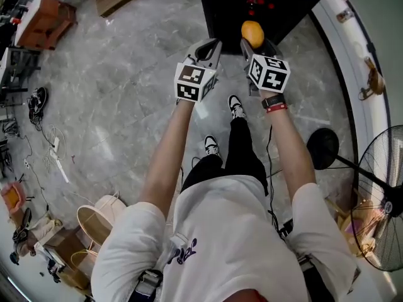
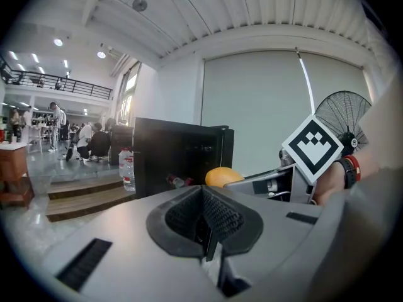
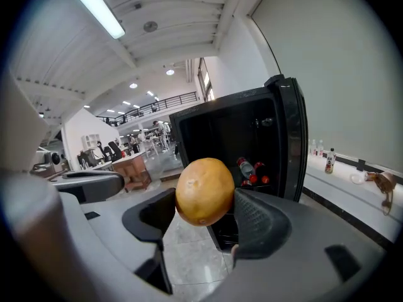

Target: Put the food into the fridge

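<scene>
A round orange fruit [image 3: 204, 191] sits clamped between the two dark pads of my right gripper [image 3: 204, 211], held up in front of the open black fridge [image 3: 242, 128]. Red-capped bottles [image 3: 250, 168] lie inside the fridge. From the head view the fruit [image 1: 252, 33] shows at the tip of the right gripper [image 1: 254, 43], just at the edge of the dark fridge interior [image 1: 277, 2]. My left gripper [image 1: 211, 48] hangs beside it on the left, its jaws pressed together with nothing between them [image 2: 204, 222]. The fruit [image 2: 220, 176] also shows in the left gripper view.
A standing fan [image 1: 385, 197] is at the right, next to a white curved ledge [image 1: 352, 61]. Wooden steps [image 2: 82, 197] with water bottles [image 2: 127, 168] lie left of the fridge. Baskets [image 1: 101, 222] and cables [image 1: 53, 153] litter the marble floor behind on the left.
</scene>
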A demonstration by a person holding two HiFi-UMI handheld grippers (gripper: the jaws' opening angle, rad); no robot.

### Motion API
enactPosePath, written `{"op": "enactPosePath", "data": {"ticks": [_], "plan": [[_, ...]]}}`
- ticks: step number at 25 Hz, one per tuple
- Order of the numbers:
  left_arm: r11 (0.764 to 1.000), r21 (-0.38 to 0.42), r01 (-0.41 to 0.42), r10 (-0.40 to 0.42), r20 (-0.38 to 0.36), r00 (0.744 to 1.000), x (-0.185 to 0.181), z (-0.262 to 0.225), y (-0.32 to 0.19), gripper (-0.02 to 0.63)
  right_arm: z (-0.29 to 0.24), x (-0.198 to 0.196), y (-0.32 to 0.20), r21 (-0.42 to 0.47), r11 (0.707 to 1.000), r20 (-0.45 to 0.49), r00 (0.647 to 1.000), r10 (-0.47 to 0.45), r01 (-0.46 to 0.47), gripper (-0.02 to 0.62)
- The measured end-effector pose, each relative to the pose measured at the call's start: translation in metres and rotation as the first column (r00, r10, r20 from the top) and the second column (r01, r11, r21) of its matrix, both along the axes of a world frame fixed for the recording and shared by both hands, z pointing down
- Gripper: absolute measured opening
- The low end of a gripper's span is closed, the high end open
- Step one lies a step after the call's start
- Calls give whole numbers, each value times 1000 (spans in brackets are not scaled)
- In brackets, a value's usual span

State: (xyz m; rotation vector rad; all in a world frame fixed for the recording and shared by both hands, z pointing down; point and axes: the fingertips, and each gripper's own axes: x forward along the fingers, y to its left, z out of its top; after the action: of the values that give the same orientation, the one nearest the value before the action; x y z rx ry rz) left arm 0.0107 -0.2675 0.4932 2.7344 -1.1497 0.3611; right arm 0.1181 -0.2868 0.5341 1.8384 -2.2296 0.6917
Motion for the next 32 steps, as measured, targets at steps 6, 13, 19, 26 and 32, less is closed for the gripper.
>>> {"op": "enactPosePath", "data": {"ticks": [6, 13, 19, 26, 32], "plan": [[1000, -20, 6, -6, 0, 1000, -2, 15, -19, 18, 26, -2, -29, -34, 999, -8, 1000, -7, 7, 301], [999, -41, 11, -12, -25, 1000, -4, 24, -46, 18, 49, -7, -70, -52, 999, -17, 1000, -16, 15, 301], [998, -56, 14, -16, -28, 999, -3, 38, -75, 18, 72, -6, -109, -68, 998, -12, 1000, -11, 10, 301], [997, -67, 26, -28, -31, 999, -4, 54, -99, 18, 91, -7, -142, -67, 998, 7, 1000, -10, 11, 302], [997, -62, 41, -43, -34, 998, -6, 68, -126, 18, 106, -8, -173, -67, 998, 13, 1000, -7, 8, 302]]}}
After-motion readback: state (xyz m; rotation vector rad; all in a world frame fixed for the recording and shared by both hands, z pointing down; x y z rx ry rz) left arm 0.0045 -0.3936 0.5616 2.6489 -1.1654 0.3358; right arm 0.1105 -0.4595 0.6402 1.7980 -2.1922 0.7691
